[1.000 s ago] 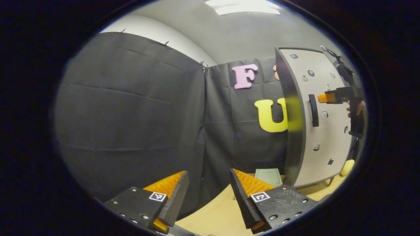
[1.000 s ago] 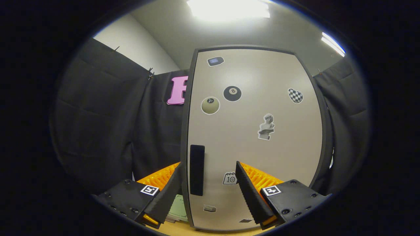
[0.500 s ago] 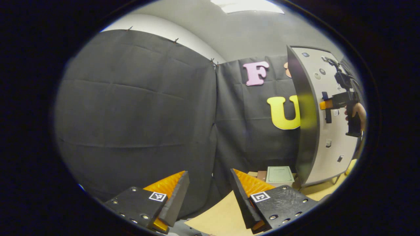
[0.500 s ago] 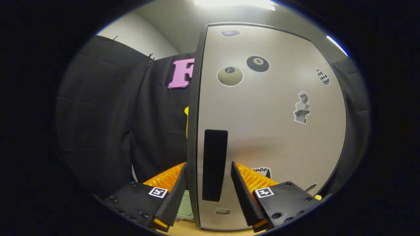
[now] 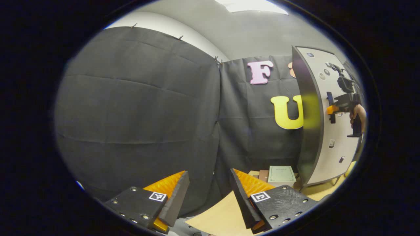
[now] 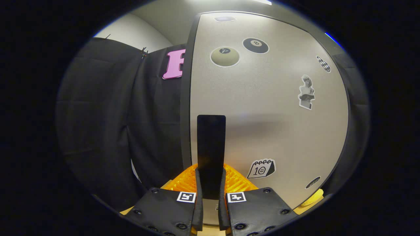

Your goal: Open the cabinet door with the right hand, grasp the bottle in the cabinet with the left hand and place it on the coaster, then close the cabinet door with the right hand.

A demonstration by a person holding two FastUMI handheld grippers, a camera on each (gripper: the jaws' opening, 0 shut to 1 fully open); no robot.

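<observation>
- The left gripper [image 5: 208,193] hung spread and empty, well left of the cabinet door [image 6: 269,108].
- The right gripper [image 6: 210,196] pinched the door's handle [image 6: 211,154].
- The closed door hid the bottle.

Black cloth walls [image 5: 137,105], grey ceiling w/ light panel [image 5: 251,5], wooden tabletop [image 5: 223,216].

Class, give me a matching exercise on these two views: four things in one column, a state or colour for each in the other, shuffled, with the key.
1. left hand-held gripper
2. right hand-held gripper
3. door handle
4. door

a. black
b. open, holding nothing
c. beige, with stickers
d. shut on the handle

Pairs: 1-b, 2-d, 3-a, 4-c
</observation>
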